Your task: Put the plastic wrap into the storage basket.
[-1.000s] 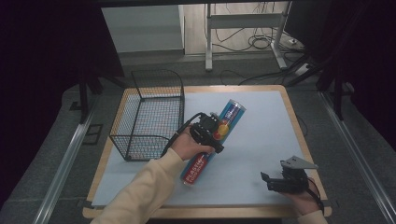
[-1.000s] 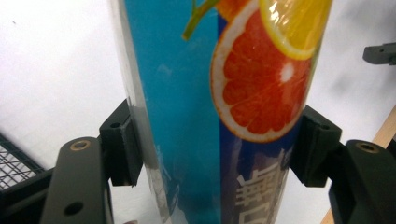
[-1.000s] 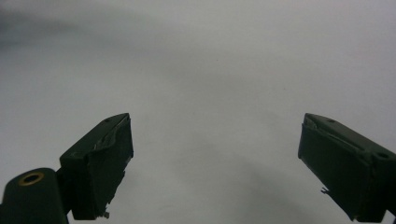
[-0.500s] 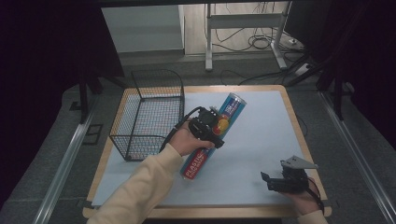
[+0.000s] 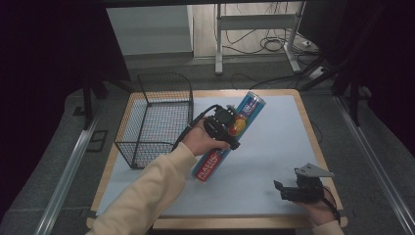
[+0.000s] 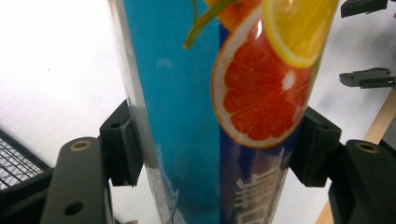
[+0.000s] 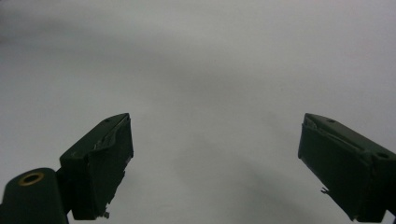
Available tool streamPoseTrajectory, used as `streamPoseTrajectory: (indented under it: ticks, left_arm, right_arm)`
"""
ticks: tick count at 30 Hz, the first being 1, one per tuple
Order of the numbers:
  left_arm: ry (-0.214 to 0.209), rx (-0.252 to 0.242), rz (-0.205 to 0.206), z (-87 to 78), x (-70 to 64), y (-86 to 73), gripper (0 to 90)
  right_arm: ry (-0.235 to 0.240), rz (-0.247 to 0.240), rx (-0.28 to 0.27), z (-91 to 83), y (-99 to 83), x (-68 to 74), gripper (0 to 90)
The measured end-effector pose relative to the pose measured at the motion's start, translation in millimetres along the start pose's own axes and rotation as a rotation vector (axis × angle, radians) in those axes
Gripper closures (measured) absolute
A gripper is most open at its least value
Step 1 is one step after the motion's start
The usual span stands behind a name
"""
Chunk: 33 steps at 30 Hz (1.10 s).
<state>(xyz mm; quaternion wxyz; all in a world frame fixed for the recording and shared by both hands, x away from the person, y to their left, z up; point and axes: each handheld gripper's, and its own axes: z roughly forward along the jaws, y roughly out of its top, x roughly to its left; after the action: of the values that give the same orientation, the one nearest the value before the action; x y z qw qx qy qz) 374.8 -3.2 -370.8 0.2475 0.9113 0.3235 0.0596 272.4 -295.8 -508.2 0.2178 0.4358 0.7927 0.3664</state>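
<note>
The left gripper (image 5: 234, 131) is clamped across the middle of the tall blue fruit-printed tube (image 5: 230, 137), tilted near-left to far-right just right of the black wire basket (image 5: 147, 142); the right gripper (image 5: 284, 190), released, rests well apart near-right.

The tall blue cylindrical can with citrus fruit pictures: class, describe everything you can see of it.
The tall blue cylindrical can with citrus fruit pictures has a glossy printed wrap showing an orange-red grapefruit slice and a yellow lemon slice, white lettering, a red band near its lower end and a round silvery-blue top. It slants over the pale blue mat, top end pointing away from the person, beside the black wire basket. The left gripper clamps its middle, one black jaw on each side.
</note>
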Motion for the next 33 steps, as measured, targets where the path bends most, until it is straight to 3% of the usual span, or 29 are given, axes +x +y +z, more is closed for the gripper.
streamPoseTrajectory:
  ticks: [9,15,26,33]
  left_arm:
    - [0.006,-0.022,-0.004,-6.5,8.9,14.3,32.0]
    - [0.001,-0.032,0.000,-15.3,15.9,32.0,32.0]
    - [0.043,-0.036,0.011,-32.1,34.3,51.7,32.0]
    - [0.062,-0.054,-0.011,-42.4,46.7,54.6,32.0]
  right_arm:
    - [0.002,-0.001,0.005,0.9,-0.1,0.2,10.3]
    - [0.004,0.003,0.006,1.1,-0.3,-0.2,10.3]
    - [0.003,0.012,0.013,1.5,-0.6,-2.6,10.3]
    - [0.000,0.015,0.018,3.0,-1.1,-3.8,10.3]
